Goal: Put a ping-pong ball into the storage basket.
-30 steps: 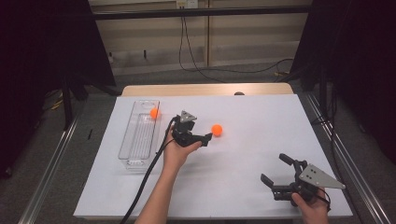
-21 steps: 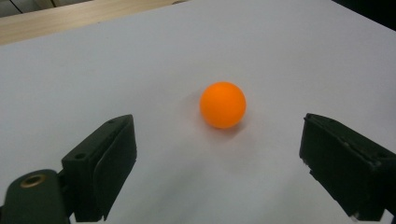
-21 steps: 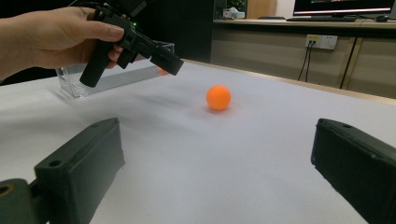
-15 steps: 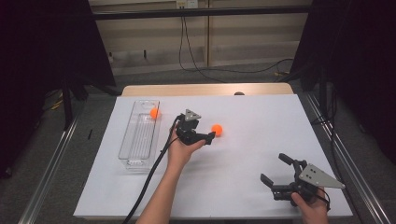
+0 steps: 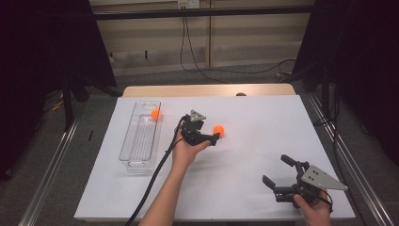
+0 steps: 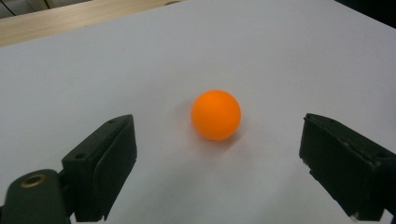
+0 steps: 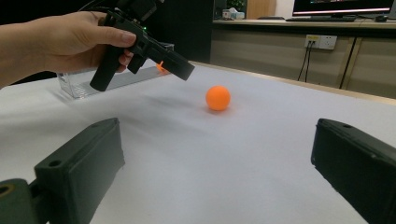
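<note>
Orange ball (image 6: pixel 215 115) on the white counter (image 5: pixel 263 122), loose, centred between the wide-open jaws of the left gripper (image 5: pixel 212 137) but ahead of them, touching neither. Judged step: approach to a pick-up, grip not yet made. Next move likely calls for easing forward until the pads flank the ball's middle, then closing gently and squarely, since a round, light ball could roll or squirt away from an off-centre squeeze. Probable destination: clear tray (image 5: pixel 141 136) just left of the left hand (image 5: pixel 187 150), long and narrow, with a second orange ball (image 5: pixel 155 114) already inside at its far end and the rest of its floor bare. Right gripper (image 5: pixel 276 178) near the front right corner of the counter, well apart from ball and tray, jaws spread wide, holding nothing.
</note>
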The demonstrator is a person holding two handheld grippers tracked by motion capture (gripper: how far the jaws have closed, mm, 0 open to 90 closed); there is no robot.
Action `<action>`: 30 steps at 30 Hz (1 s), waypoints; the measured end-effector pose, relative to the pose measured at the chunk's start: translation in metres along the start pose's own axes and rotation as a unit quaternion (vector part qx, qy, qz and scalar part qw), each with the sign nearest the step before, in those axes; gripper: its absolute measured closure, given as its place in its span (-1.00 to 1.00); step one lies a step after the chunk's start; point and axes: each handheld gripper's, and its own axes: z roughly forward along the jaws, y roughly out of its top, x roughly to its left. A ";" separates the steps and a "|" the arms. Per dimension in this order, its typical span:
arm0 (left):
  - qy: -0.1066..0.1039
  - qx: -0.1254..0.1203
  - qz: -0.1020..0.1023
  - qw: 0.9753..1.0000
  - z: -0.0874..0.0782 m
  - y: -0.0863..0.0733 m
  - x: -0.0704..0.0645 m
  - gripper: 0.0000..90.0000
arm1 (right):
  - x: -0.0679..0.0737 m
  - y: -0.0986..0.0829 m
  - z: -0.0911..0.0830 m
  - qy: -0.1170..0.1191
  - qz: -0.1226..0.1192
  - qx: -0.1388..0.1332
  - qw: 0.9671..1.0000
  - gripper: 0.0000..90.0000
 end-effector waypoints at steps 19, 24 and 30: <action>-0.003 0.003 0.003 1.000 0.012 0.000 -0.002 -0.75 | 0.000 0.000 0.000 0.000 0.000 0.000 1.000 -0.95; -0.003 0.006 0.002 1.000 0.016 -0.001 -0.002 -0.75 | 0.000 0.000 0.000 0.000 -0.001 0.000 1.000 -0.95; -0.004 0.008 0.001 1.000 0.021 -0.001 -0.002 -0.75 | 0.000 0.000 -0.001 0.000 0.000 -0.001 1.000 -0.95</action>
